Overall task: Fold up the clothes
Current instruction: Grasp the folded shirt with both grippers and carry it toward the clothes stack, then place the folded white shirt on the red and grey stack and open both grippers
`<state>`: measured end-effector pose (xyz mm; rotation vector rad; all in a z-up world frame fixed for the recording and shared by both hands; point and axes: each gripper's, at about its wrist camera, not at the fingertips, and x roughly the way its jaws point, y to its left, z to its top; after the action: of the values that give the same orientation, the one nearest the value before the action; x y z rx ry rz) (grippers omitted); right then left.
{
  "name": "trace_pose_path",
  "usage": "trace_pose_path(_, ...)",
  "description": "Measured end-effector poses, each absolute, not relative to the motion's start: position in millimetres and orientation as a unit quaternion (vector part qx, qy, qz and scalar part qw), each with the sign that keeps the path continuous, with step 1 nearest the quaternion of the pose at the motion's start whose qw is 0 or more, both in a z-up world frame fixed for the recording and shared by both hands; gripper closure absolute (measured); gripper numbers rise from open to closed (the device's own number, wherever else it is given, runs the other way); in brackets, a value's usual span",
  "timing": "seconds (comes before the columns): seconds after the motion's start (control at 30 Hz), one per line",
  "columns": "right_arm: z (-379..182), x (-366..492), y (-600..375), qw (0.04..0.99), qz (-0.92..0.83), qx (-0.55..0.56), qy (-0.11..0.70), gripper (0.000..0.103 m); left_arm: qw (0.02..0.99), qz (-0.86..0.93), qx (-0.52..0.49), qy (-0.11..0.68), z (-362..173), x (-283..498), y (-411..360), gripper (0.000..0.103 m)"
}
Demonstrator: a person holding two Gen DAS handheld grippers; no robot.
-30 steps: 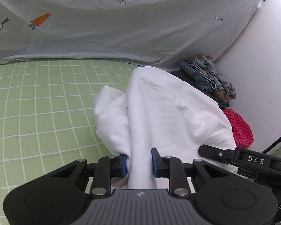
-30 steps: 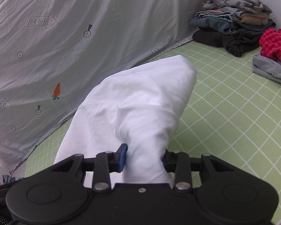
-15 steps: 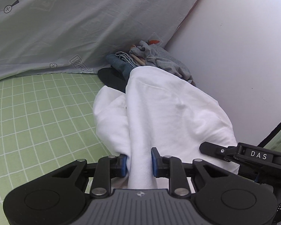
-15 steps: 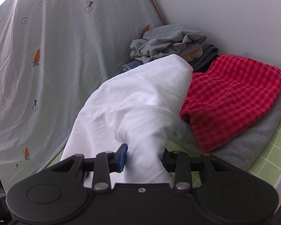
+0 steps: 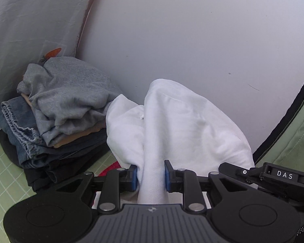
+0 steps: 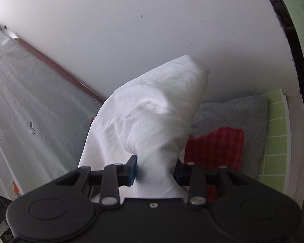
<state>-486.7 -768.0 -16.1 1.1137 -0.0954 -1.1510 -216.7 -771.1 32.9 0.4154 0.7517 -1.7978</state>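
Note:
A folded white garment (image 5: 184, 125) is held up between both grippers. My left gripper (image 5: 150, 175) is shut on one bunched end of it. My right gripper (image 6: 155, 171) is shut on the other end; the garment also shows in the right wrist view (image 6: 156, 117). The garment hangs above a red checked cloth (image 6: 214, 145) lying on a folded grey cloth (image 6: 233, 113). The other gripper's black body (image 5: 273, 176) shows at the right of the left wrist view.
A pile of grey, tan, denim and black clothes (image 5: 58, 109) sits at the left by the white wall (image 5: 192, 30). A carrot-print sheet (image 6: 20, 101) hangs at the left. The green grid mat (image 6: 277, 135) ends near the wall.
Both grippers have carried the white garment rightward across the mat, from open mat to over the red and grey cloths by the wall. The grips have not changed.

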Motion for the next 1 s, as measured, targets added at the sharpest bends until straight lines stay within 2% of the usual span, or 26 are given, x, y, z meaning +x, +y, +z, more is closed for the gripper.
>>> trace_pose_path(0.07, -29.5, -487.5, -779.2, 0.678, -0.533, 0.505, -0.043, 0.067, 0.533, -0.758, 0.199, 0.319, 17.7, -223.7, -798.4, 0.068)
trace_pose_path(0.17, -58.1, -481.8, -798.5, 0.650, -0.560, 0.515, -0.012, 0.065, 0.535, -0.740, 0.246, 0.325, -15.9, -228.0, -830.9, 0.065)
trace_pose_path(0.33, -81.6, -465.0, -813.7, 0.646, -0.590, 0.483, 0.037, 0.053, 0.541, -0.726, 0.260, 0.336, -52.5, -208.3, -839.6, 0.054)
trace_pose_path(0.4, -82.6, -458.7, -815.0, 0.645, -0.599, 0.472, 0.048, 0.052, 0.542, -0.724, 0.257, 0.339, -58.1, -200.5, -838.4, 0.041)
trace_pose_path(0.6, -85.9, -461.7, -823.7, 0.636, -0.603, 0.479, 0.057, 0.041, 0.570, -0.709, 0.263, 0.322, -69.2, -188.8, -839.5, 0.018)
trace_pose_path(0.67, -77.4, -453.5, -824.7, 0.645, -0.607, 0.457, 0.084, 0.040, 0.582, -0.703, 0.274, 0.304, -63.5, -190.2, -832.1, 0.018)
trace_pose_path(0.73, -67.7, -440.6, -823.8, 0.659, -0.614, 0.415, 0.129, 0.028, 0.596, -0.699, 0.280, 0.280, -54.8, -191.4, -819.1, 0.018)
trace_pose_path(0.77, -63.6, -434.5, -821.5, 0.668, -0.614, 0.393, 0.148, 0.027, 0.604, -0.694, 0.281, 0.272, -50.5, -191.2, -811.8, 0.018)
trace_pose_path(0.83, -58.3, -429.8, -813.6, 0.677, -0.612, 0.377, 0.158, 0.015, 0.622, -0.685, 0.273, 0.263, -41.0, -188.9, -795.0, 0.018)
trace_pose_path(0.9, -52.7, -427.6, -804.0, 0.682, -0.610, 0.370, 0.162, 0.008, 0.640, -0.676, 0.246, 0.271, -29.2, -182.6, -772.0, 0.018)
trace_pose_path(1.0, -40.3, -416.9, -784.5, 0.688, -0.622, 0.319, 0.194, 0.007, 0.669, -0.656, 0.198, 0.288, -11.8, -175.4, -735.2, 0.015)
